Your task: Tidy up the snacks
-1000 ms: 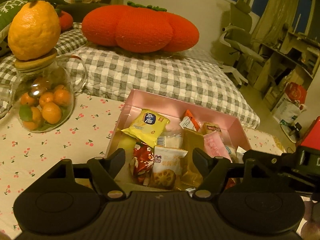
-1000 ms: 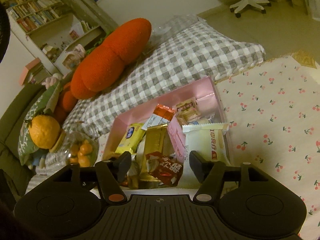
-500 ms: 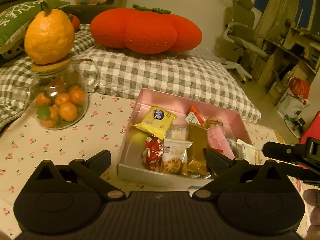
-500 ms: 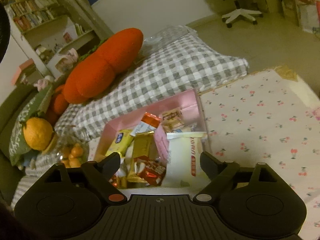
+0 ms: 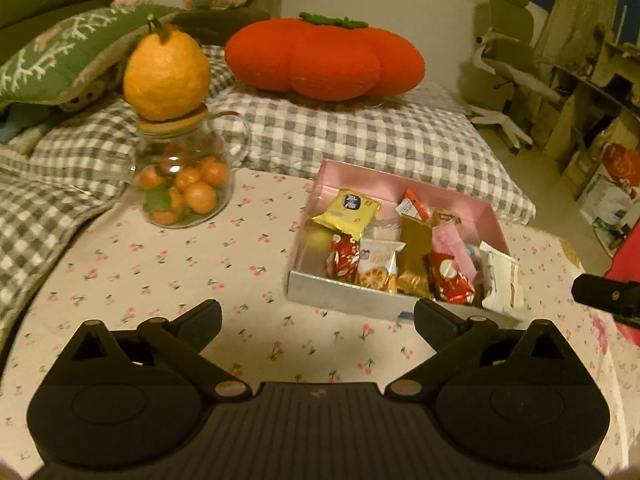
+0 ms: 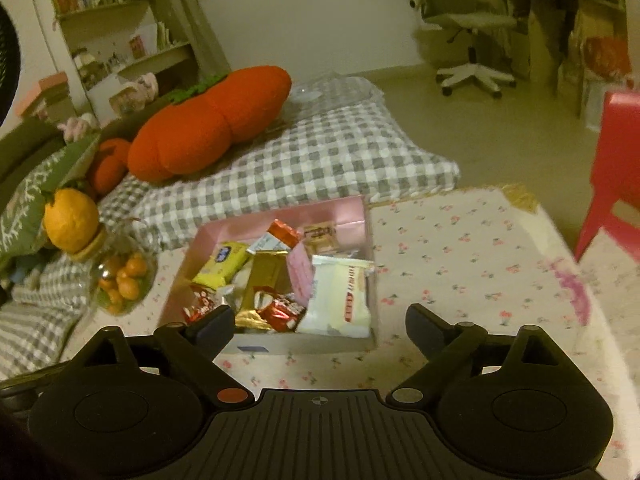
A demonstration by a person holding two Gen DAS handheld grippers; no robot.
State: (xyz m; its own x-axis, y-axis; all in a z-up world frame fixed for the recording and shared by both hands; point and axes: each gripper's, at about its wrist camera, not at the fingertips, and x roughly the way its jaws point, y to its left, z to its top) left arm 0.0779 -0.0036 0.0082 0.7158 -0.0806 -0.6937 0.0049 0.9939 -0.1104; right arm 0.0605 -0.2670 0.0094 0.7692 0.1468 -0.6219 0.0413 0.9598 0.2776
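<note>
A pink box (image 5: 400, 178) (image 6: 280, 214) sits on the cherry-print cloth and holds several snack packets: a yellow one (image 5: 347, 208) (image 6: 221, 262), a gold one (image 5: 416, 262), red ones (image 5: 450, 282) (image 6: 282, 310) and a white one (image 5: 502, 280) (image 6: 340, 296). My left gripper (image 5: 318, 316) is open and empty, above the cloth in front of the box. My right gripper (image 6: 320, 324) is open and empty, just short of the box's near wall. Part of the right gripper shows at the left wrist view's right edge (image 5: 604, 294).
A glass jar of small oranges (image 5: 182, 184) (image 6: 120, 276) with a large citrus on its lid (image 5: 166, 76) stands left of the box. Checked cushions (image 5: 360, 140) and a red pumpkin pillow (image 5: 324, 58) lie behind. A red chair (image 6: 612, 168) stands at the right.
Both grippers have pulled back from the box and opened wider. The box now sits farther ahead of both, with cloth showing between the fingers.
</note>
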